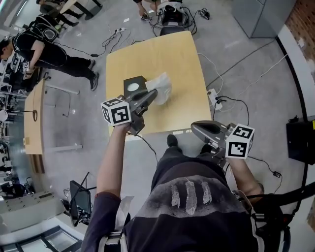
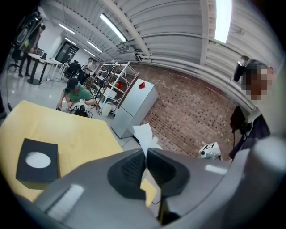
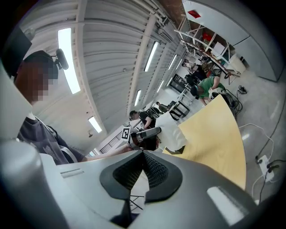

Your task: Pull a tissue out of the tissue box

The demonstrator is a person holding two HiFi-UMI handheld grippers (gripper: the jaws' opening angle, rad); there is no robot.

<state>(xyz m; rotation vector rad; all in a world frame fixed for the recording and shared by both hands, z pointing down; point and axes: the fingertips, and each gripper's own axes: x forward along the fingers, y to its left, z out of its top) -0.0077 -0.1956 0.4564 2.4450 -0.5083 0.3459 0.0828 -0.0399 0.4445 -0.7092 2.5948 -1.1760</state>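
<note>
A black tissue box [image 1: 134, 84] with a white oval opening stands on the yellow table [image 1: 177, 59], near its front left. My left gripper [image 1: 153, 94] is just right of the box, shut on a white tissue [image 1: 161, 86] that hangs free of the box. In the left gripper view the tissue [image 2: 144, 133] pokes out above the closed left gripper [image 2: 145, 153], with the box [image 2: 37, 162] at lower left. My right gripper [image 1: 194, 129] hovers off the table's front edge, shut and empty. The right gripper view shows its closed tips [image 3: 143, 153] and the tissue [image 3: 173, 129] beyond.
Cables and a power strip [image 1: 213, 95] lie on the floor to the right of the table. A second wooden table [image 1: 33, 120] stands at the left. People crouch or sit beyond the table's far end [image 2: 78, 94]. A grey cabinet [image 1: 263, 15] is at the back right.
</note>
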